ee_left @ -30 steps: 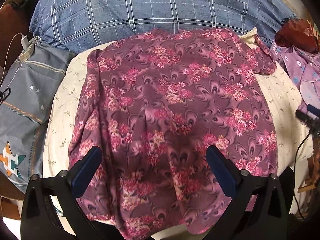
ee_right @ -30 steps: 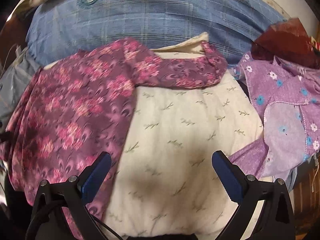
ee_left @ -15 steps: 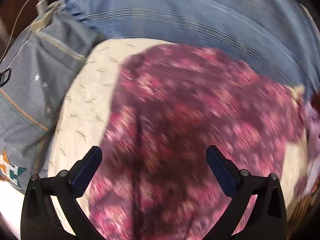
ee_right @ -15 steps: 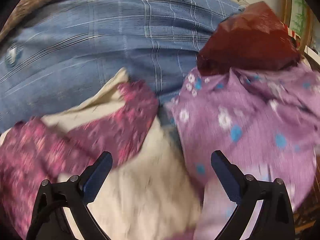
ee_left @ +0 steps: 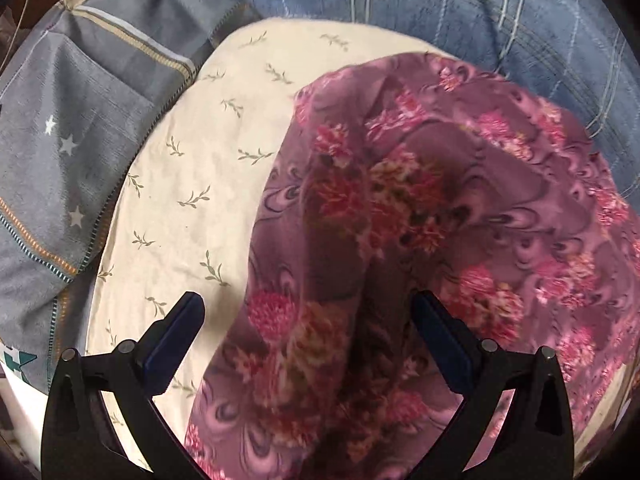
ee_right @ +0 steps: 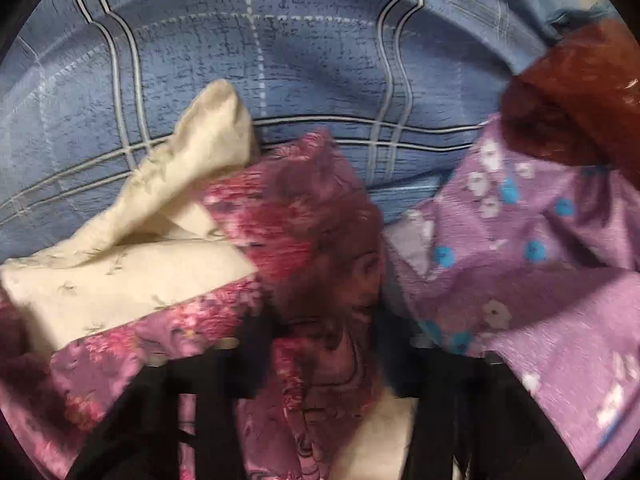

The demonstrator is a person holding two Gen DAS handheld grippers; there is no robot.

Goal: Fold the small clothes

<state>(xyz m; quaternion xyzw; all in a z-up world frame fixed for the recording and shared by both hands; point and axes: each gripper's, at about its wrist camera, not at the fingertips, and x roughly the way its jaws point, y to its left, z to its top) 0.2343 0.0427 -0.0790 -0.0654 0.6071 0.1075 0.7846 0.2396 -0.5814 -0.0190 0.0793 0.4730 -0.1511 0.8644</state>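
right tongs (ee_right: 324,344) were closing on floral garment (ee_right: 320,248) at six o'clock; left tongs (ee_left: 308,344) stood apart. limp, light cloth, best gripped at the hem.

A blue bedcover (ee_left: 500,12) with a pale windowpane check fills the far side of both views, its lines bending over soft folds. On it lies a cream cushion (ee_left: 192,184) sprigged with small green leaves (one corner turned up in the right wrist view). Beside the cushion sits a grey pillow (ee_left: 80,128) with white stars and striped bands. Light is warm and dim.
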